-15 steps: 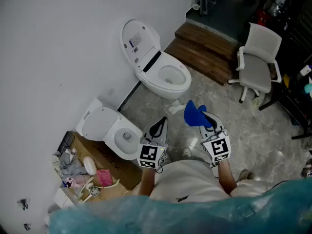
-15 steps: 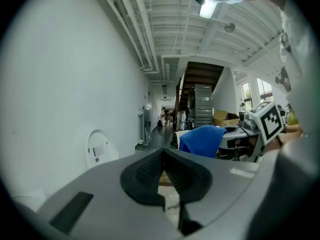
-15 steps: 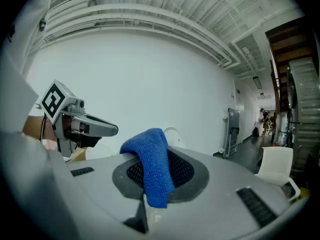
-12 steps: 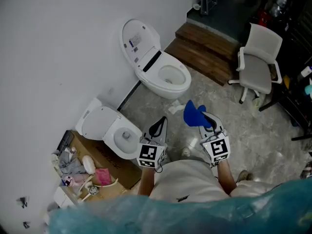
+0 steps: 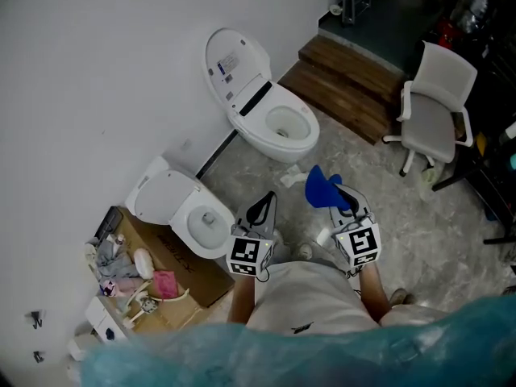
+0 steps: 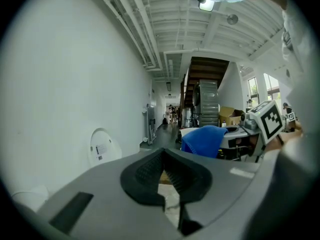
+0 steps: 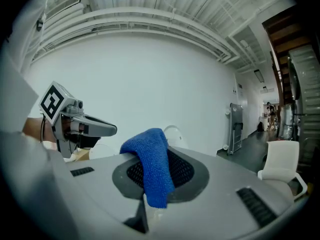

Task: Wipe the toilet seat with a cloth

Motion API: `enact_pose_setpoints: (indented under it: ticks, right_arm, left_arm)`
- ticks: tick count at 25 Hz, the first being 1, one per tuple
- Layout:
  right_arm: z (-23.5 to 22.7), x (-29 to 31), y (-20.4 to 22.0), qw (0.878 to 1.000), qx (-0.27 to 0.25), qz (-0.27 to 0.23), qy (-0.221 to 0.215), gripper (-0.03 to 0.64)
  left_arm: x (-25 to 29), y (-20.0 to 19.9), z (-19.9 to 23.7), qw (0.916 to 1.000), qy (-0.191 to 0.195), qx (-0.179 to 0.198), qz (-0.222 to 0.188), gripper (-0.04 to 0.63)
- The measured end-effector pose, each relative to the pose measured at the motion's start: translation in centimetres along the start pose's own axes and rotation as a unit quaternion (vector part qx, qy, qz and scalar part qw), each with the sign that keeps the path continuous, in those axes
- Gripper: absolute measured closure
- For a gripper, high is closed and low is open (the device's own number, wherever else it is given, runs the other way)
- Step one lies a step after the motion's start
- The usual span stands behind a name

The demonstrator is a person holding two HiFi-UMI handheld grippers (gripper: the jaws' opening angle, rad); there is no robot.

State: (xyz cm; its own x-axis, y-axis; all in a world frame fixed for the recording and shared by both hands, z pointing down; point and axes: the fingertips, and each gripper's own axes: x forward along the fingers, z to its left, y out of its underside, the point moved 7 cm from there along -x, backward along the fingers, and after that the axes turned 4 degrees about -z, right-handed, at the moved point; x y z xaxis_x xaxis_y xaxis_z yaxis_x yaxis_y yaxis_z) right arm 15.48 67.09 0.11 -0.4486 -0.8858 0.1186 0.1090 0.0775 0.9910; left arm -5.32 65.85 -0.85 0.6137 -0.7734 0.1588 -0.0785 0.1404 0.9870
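A white toilet (image 5: 274,119) stands against the wall with its lid (image 5: 234,63) raised and its seat down over the bowl. My right gripper (image 5: 339,194) is shut on a blue cloth (image 5: 322,187), held in the air short of the toilet. In the right gripper view the cloth (image 7: 152,161) drapes over the closed jaws. My left gripper (image 5: 264,202) hovers beside it, shut and empty. From the left gripper view, the cloth (image 6: 202,139) appears to the right and the toilet lid (image 6: 102,146) to the left.
A second white toilet (image 5: 181,212) sits nearer on the left, next to a cardboard box (image 5: 161,268) of clutter. A white office chair (image 5: 435,107) stands at the right, and a wooden step (image 5: 347,83) lies beyond the toilet. The floor is grey stone.
The head view has shifted a little, so the toilets sit slightly differently in the picture. Both grippers keep the same pose, and the cloth stays in the right one.
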Motion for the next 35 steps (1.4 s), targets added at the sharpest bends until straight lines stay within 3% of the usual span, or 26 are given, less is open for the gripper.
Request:
enact_pose_setpoints:
  ticks: [13,35]
  right_arm:
    - [-2.2,4.6,0.6,1.000,0.006,0.005,-0.001,0.588]
    - [-4.2,22.8,0.2,0.997,0.002,0.058,0.045,0.588]
  left_arm:
    - [4.2,-0.1,2.7,1.0000,0.001,-0.001,-0.003,0.584]
    - [15.2,0.2,19.4,0.9987,0.047,-0.016,0.016,0.584]
